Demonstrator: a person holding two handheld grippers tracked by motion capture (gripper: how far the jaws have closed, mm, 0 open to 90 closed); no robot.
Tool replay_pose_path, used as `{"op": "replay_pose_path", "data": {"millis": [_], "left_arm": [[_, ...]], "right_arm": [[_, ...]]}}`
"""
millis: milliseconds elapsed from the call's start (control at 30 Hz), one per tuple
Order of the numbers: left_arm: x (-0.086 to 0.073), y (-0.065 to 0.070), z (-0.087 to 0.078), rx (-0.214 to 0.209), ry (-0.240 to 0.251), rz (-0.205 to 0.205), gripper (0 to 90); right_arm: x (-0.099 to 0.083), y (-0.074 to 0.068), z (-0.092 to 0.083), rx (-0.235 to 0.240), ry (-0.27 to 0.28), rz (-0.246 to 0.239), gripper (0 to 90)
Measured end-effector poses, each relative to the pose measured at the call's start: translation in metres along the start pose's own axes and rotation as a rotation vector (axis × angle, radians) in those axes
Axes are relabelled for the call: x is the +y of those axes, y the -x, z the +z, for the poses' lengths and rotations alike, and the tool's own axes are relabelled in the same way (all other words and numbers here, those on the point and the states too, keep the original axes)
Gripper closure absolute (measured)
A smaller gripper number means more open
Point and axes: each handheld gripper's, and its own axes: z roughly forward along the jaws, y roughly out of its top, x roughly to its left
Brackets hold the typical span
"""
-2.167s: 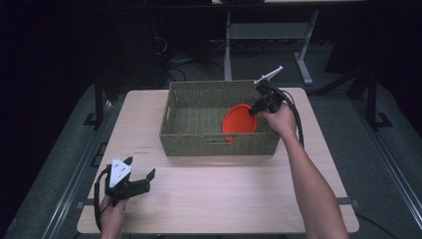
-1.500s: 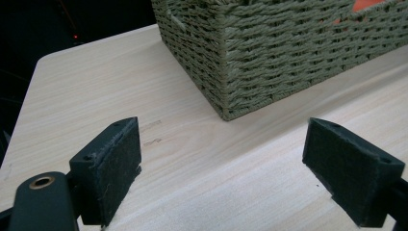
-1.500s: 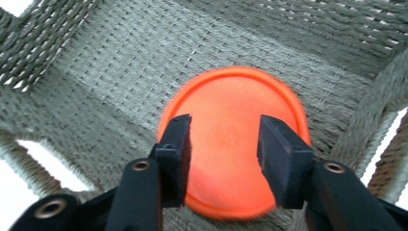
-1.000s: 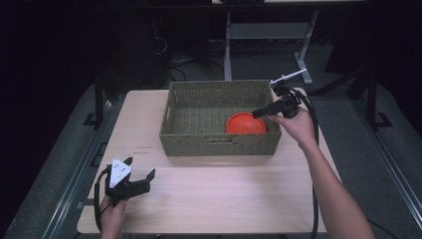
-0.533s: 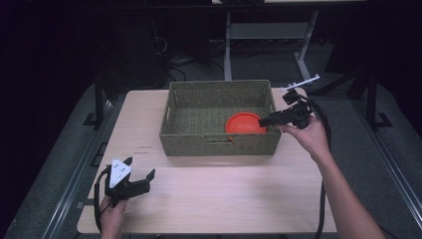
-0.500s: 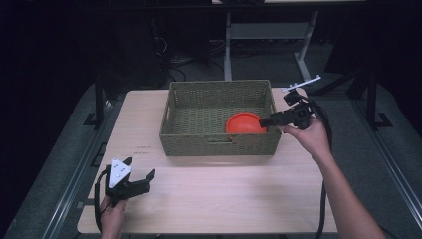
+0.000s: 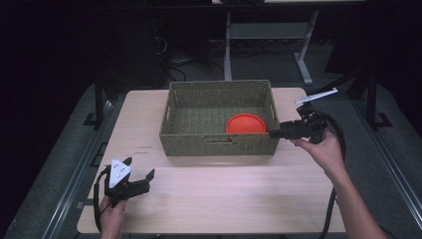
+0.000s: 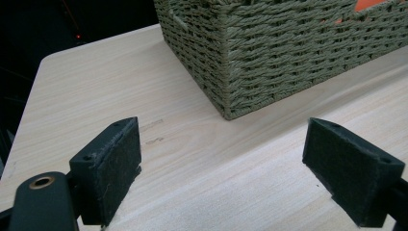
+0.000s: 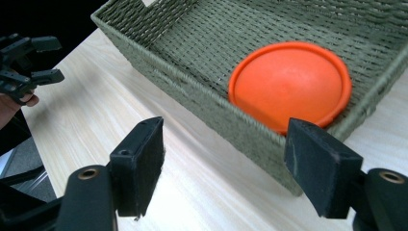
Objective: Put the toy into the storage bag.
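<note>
Orange disc (image 7: 246, 123) lying flat in the near right corner of the woven basket (image 7: 219, 144) on the desk (image 7: 224, 199).

At near left, left gripper (image 7: 139, 178) resting low over the desk, jaws spread wide with nothing between them, well apart from the basket. At centre, basket standing toward the far side. At right, right gripper (image 7: 275, 133) just outside the basket's right wall, pointing left at it, jaws just opened wider and empty, clear of the disc.
</note>
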Motion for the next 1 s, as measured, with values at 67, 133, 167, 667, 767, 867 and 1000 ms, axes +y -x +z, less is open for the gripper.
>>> {"op": "replay_pose_path", "data": {"millis": [67, 133, 167, 667, 767, 867, 1000], "left_arm": [[0.0, 0.0, 0.0, 0.0, -0.001, 0.002, 12.8], [0.0, 0.0, 0.0, 0.0, -0.001, 0.001, 12.8], [0.0, 0.001, 0.0, -0.001, -0.002, 0.0, 12.8], [-0.001, -0.001, -0.002, 0.008, 0.003, -0.006, 12.8], [-0.001, 0.0, -0.001, 0.006, 0.005, -0.003, 12.8], [0.0, 0.0, -0.001, 0.006, 0.003, -0.002, 12.8], [-0.001, 0.0, 0.0, 0.004, 0.001, -0.001, 12.8]], "right_arm": [[-0.005, 0.0, -0.002, 0.004, 0.008, 0.004, 29.2], [-0.012, 0.0, -0.005, 0.006, 0.013, 0.005, 29.2], [-0.014, 0.0, -0.006, 0.005, 0.014, 0.005, 29.1], [-0.067, 0.0, -0.014, -0.01, 0.061, 0.014, 29.3], [-0.079, -0.001, -0.012, -0.027, 0.079, 0.005, 29.1], [-0.092, -0.005, -0.01, -0.023, 0.14, -0.016, 28.2], [-0.116, -0.013, -0.004, -0.032, 0.263, -0.044, 27.5]]}}
